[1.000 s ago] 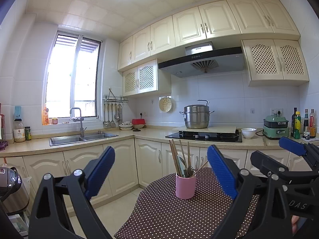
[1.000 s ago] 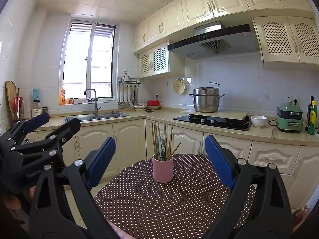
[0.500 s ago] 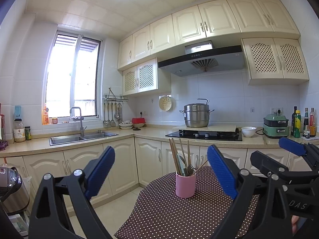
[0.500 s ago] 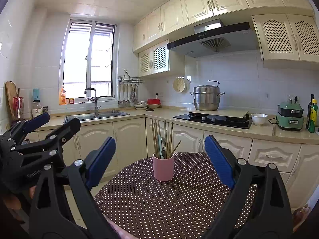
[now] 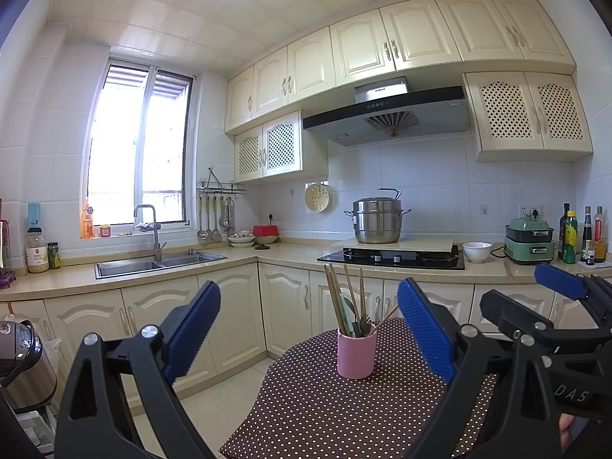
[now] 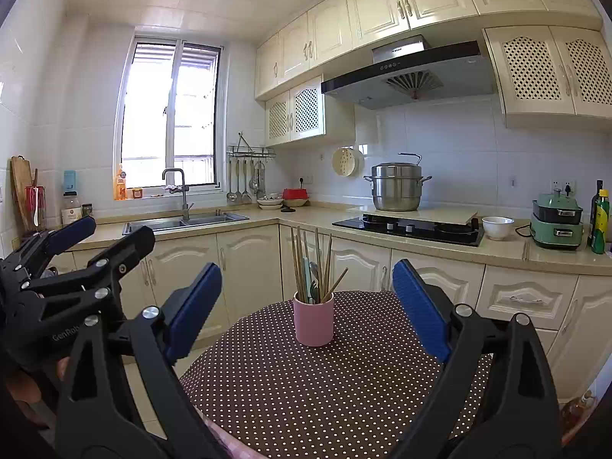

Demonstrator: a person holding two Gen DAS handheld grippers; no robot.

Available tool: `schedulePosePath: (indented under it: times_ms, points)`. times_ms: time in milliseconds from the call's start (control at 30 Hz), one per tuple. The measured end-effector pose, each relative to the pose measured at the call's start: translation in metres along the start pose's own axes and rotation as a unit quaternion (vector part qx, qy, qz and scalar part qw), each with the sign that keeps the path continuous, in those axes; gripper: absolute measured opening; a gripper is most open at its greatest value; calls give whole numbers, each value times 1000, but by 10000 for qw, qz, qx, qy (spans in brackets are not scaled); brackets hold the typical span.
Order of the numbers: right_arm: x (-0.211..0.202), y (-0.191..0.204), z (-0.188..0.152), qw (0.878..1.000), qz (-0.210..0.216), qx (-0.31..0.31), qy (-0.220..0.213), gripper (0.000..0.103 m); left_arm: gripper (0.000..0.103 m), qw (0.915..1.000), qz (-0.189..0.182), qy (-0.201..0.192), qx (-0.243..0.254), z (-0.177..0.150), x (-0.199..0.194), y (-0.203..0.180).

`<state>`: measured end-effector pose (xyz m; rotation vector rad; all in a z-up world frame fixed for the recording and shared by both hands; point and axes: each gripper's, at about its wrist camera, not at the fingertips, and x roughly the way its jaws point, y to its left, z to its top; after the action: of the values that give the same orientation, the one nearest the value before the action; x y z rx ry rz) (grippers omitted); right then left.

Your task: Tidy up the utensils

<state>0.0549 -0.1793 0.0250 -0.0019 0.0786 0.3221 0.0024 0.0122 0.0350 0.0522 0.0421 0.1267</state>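
Observation:
A pink cup [image 5: 356, 357] stands upright on a round table with a brown polka-dot cloth [image 5: 325, 413]. It holds several wooden chopsticks [image 5: 333, 298], a fork and a pale green utensil. It also shows in the right wrist view [image 6: 313, 323], with its chopsticks [image 6: 297, 260]. My left gripper [image 5: 308, 334] is open and empty, held back from the cup. My right gripper [image 6: 306, 313] is open and empty, also short of the cup. Each gripper shows at the edge of the other's view.
Cream base cabinets and a beige counter [image 5: 290, 254] run behind the table. On the counter are a sink [image 5: 153, 264], a hob with a steel pot [image 5: 376, 225], a white bowl [image 5: 477, 251], a green cooker [image 5: 529, 239] and bottles. A rice cooker [image 5: 19, 363] stands low at the left.
The right wrist view has shifted slightly, so the cup sits a little higher and nearer centre. The left gripper has barely moved. Both stay open.

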Motion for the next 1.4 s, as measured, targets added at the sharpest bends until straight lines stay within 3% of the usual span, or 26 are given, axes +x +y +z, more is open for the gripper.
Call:
schedulePosePath:
  times_ms: [1400]
  points:
    - [1,3,-1,10000,29,29,56,90,92,10000,-4,32,-6,-3,0,3]
